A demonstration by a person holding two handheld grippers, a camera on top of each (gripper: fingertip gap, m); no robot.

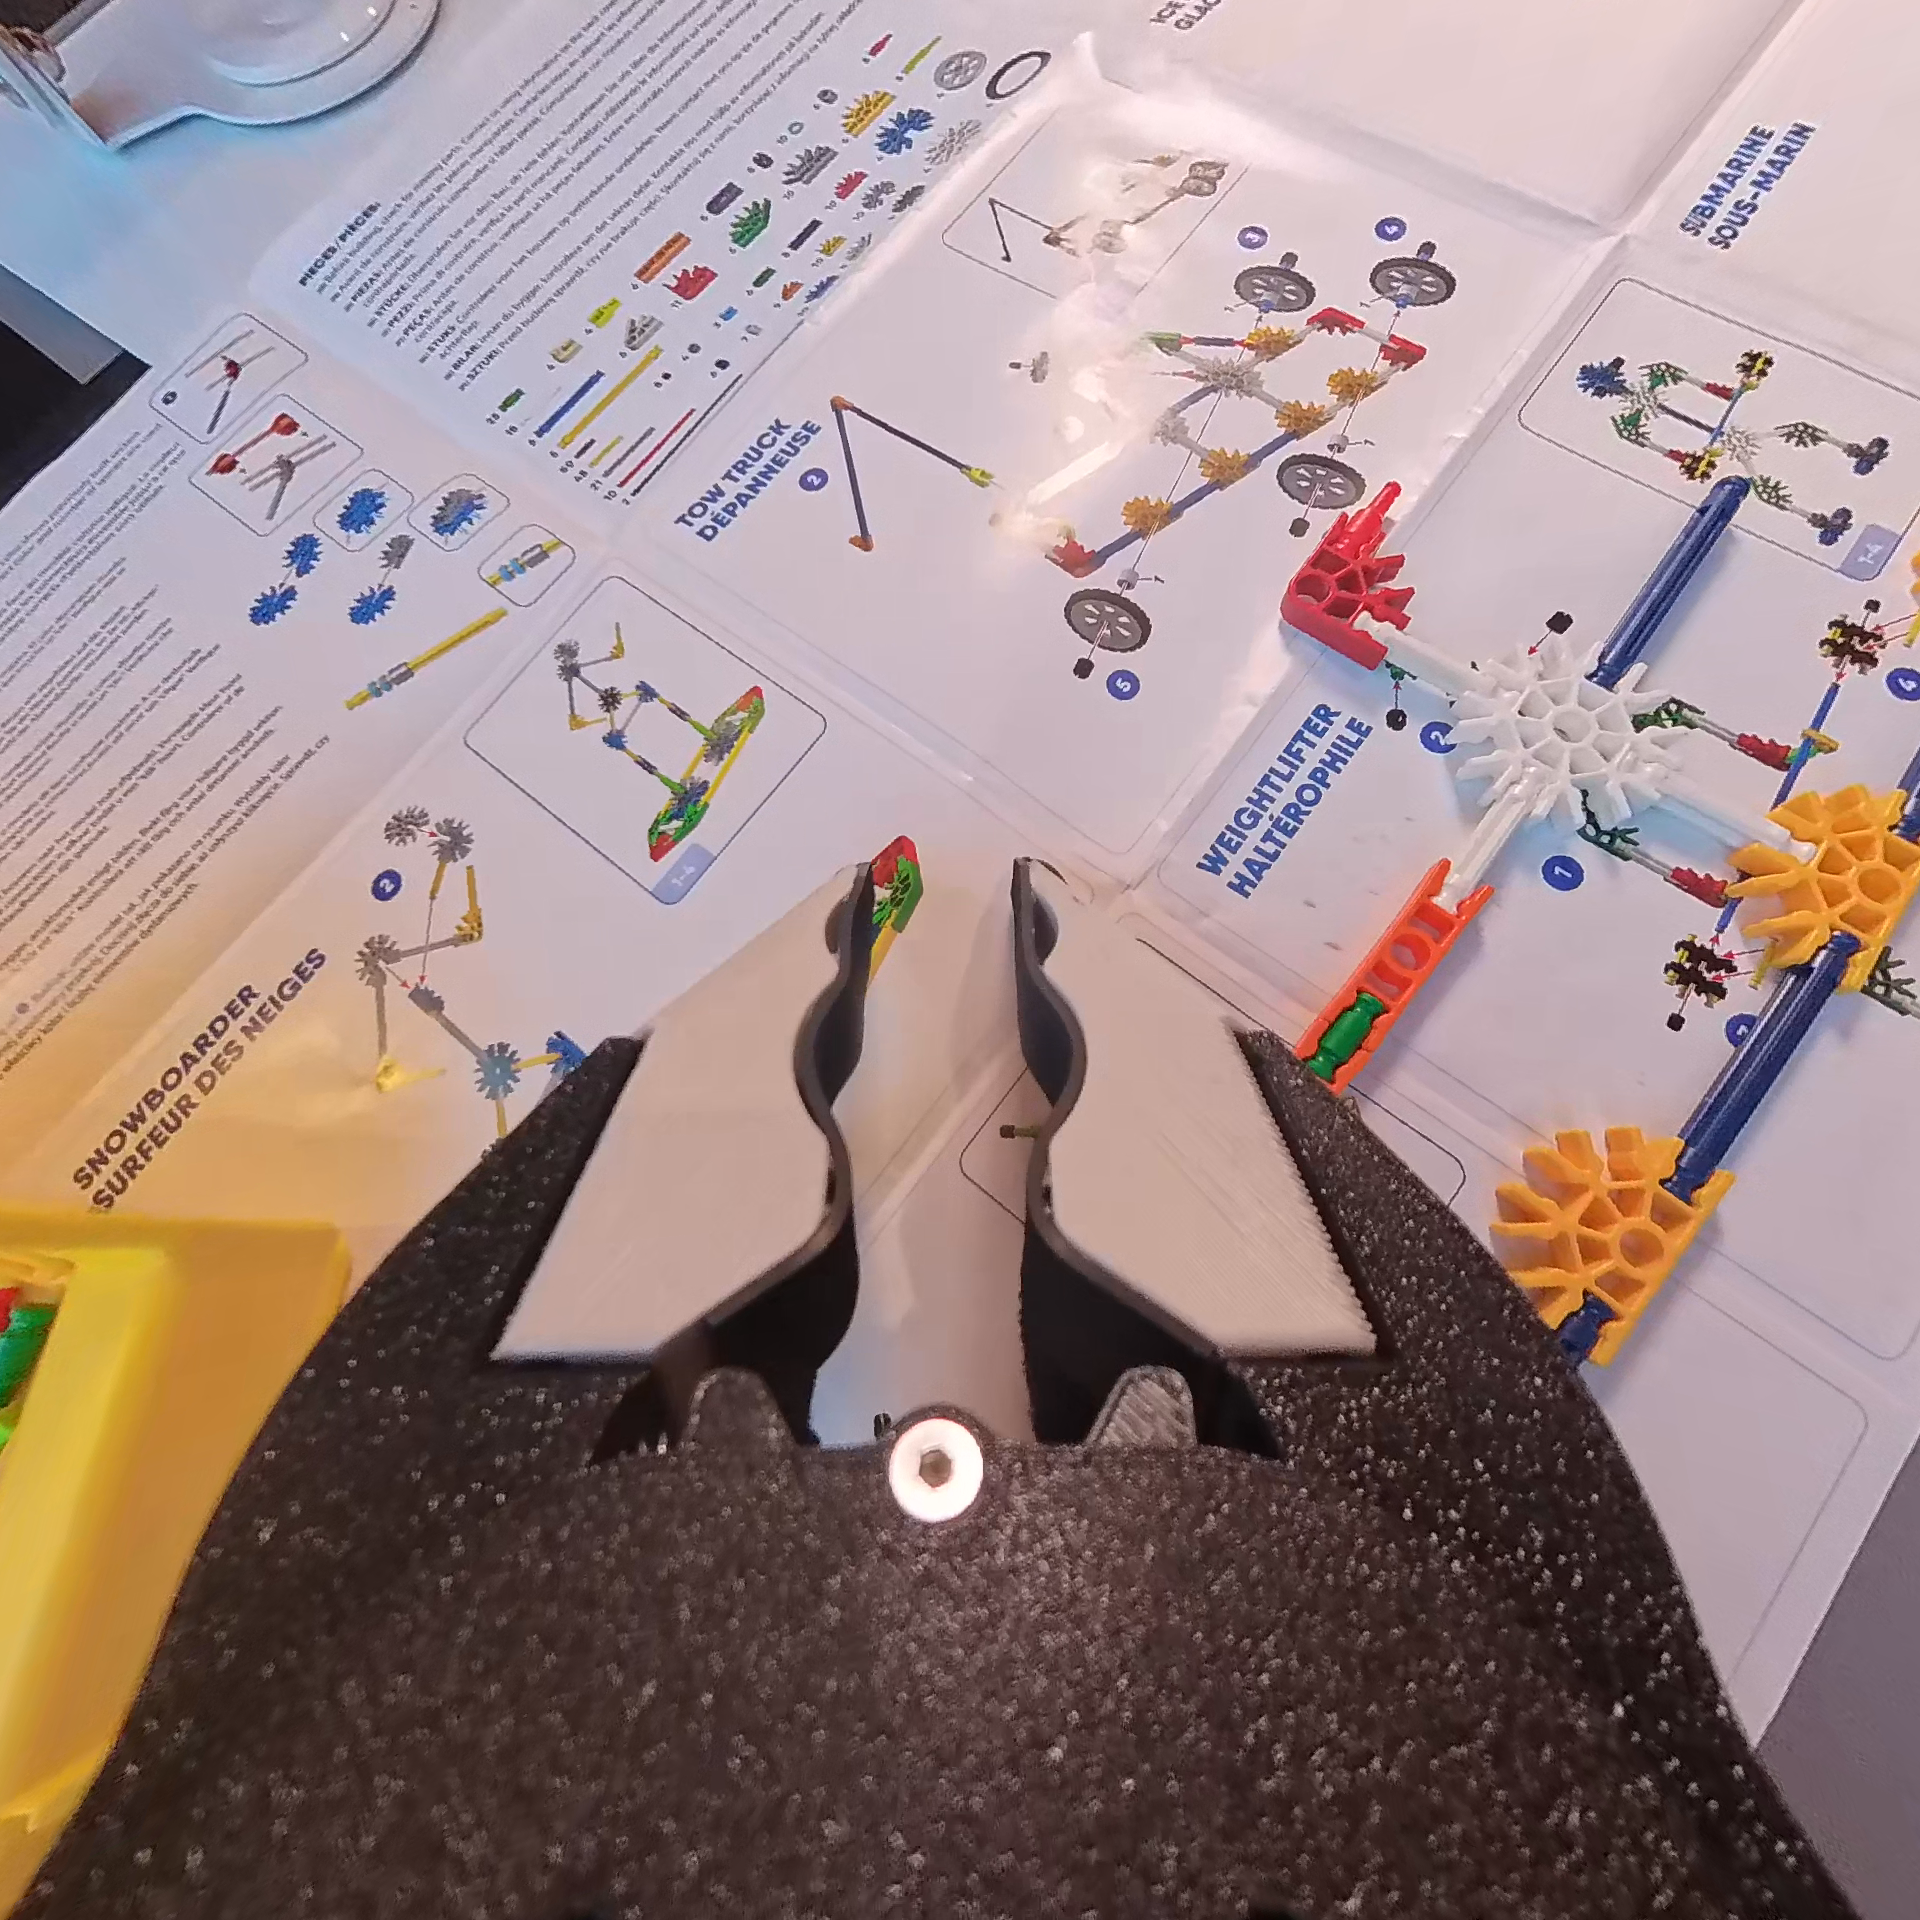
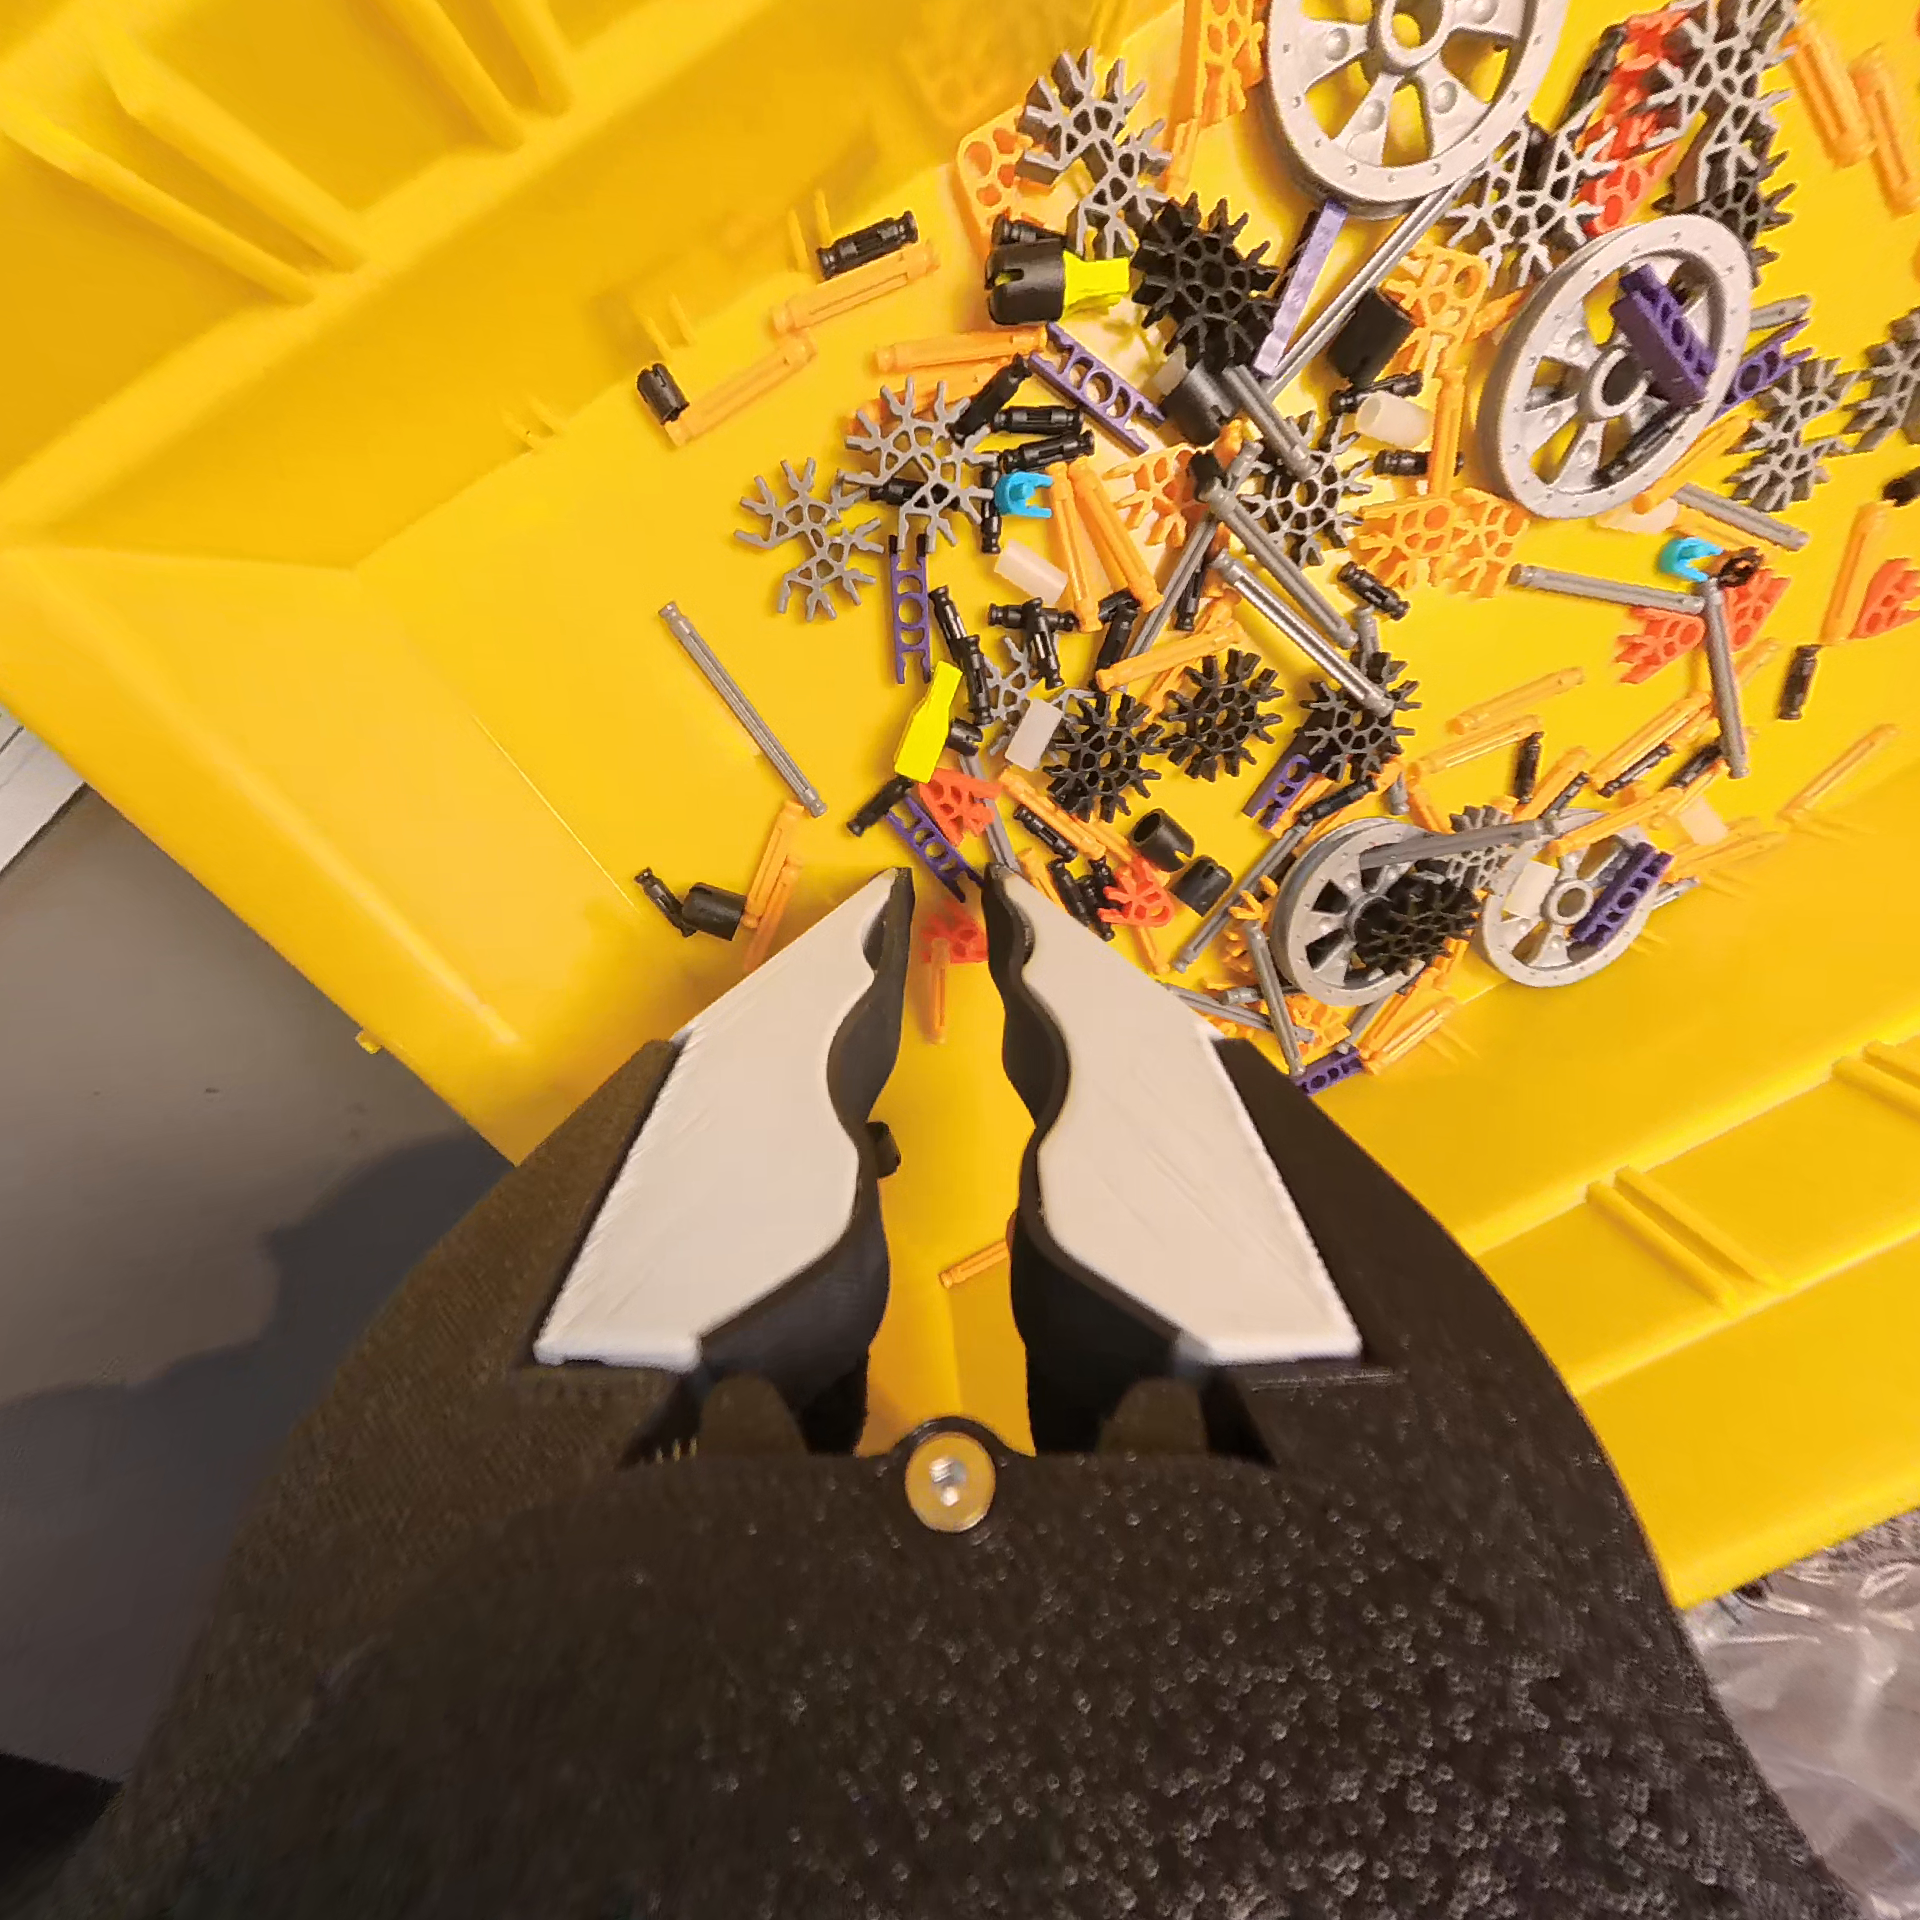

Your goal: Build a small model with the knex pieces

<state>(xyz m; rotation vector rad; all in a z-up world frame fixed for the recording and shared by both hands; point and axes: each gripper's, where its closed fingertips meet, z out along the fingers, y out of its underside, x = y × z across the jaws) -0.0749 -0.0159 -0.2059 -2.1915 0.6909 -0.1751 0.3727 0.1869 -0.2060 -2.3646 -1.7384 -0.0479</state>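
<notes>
Left tongs hover over the printed instruction sheet on the tabletop, jaws parted a little, gripping nothing. Just to their right lies a half-built model: red corner connector, white snowflake connector, orange connector, two yellow connectors on blue rods. A yellow bin's corner shows at the left edge. Right tongs, narrowly parted and empty too, hang inside the yellow bin, tips right above a small red connector at the edge of a heap of rods, connectors and grey wheels.
</notes>
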